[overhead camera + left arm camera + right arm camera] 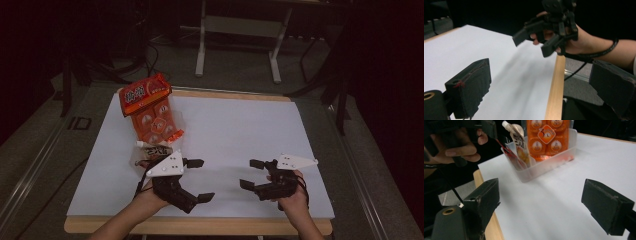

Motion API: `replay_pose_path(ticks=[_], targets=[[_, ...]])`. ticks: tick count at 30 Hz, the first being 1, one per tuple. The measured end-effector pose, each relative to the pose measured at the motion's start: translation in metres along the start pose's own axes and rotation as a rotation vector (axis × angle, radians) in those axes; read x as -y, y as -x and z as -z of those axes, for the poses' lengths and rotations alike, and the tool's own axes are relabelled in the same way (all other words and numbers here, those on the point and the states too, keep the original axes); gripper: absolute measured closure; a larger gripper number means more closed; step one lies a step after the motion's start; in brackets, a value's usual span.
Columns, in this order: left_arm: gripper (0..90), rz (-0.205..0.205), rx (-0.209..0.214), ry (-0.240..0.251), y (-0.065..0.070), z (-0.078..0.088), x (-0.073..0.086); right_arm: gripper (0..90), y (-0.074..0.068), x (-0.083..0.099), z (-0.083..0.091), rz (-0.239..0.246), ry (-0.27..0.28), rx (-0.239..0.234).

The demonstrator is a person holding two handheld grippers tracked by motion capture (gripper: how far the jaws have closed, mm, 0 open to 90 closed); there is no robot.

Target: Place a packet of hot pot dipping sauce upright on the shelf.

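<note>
The person is holding the left gripper [199, 179] and the right gripper [252, 173] with jaws wide and empty, while the snack packs [151, 109] are standing crowded in the clear bin [541, 167] at the table's far left, so a careless grab is risking to tip it.

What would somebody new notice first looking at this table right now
The bright orange snack packs stand out first, standing in a clear plastic bin at the left far part of the white table, with a pale spouted pouch tucked at the bin's near end. Next come the two black grippers near the front edge: the left gripper just beside the bin and the right gripper facing it, both with jaws apart and holding nothing.
</note>
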State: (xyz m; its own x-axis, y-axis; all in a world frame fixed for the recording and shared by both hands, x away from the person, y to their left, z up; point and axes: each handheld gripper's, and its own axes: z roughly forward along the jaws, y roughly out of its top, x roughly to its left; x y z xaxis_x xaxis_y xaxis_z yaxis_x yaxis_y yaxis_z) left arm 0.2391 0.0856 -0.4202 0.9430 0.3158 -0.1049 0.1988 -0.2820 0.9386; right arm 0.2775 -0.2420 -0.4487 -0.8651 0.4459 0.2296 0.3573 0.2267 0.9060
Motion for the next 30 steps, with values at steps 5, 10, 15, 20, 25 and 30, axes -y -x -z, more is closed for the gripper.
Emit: replay_pose_path(ticks=[5,10,15,20,25,30], targets=[[4.6,0.004,0.01,-0.017,0.004,-0.006,0.011,14.8,0.001,0.006,0.0,0.006,-0.015,0.016],[4.6,0.021,0.018,-0.028,0.006,-0.011,0.022,14.8,0.004,0.012,-0.001,-0.004,-0.024,0.025],[4.6,0.05,0.026,-0.04,0.006,-0.018,0.043,14.8,0.007,0.017,-0.004,-0.001,-0.035,0.031],[4.6,0.054,0.032,-0.042,0.005,-0.021,0.056,14.8,0.008,0.019,-0.006,0.0,-0.037,0.031],[4.6,0.053,0.018,-0.052,0.004,-0.022,0.069,14.8,0.009,0.022,-0.008,0.006,-0.049,0.038],[4.6,0.022,-0.026,-0.06,0.002,-0.022,0.08,14.8,0.01,0.025,-0.01,0.014,-0.067,0.049]])
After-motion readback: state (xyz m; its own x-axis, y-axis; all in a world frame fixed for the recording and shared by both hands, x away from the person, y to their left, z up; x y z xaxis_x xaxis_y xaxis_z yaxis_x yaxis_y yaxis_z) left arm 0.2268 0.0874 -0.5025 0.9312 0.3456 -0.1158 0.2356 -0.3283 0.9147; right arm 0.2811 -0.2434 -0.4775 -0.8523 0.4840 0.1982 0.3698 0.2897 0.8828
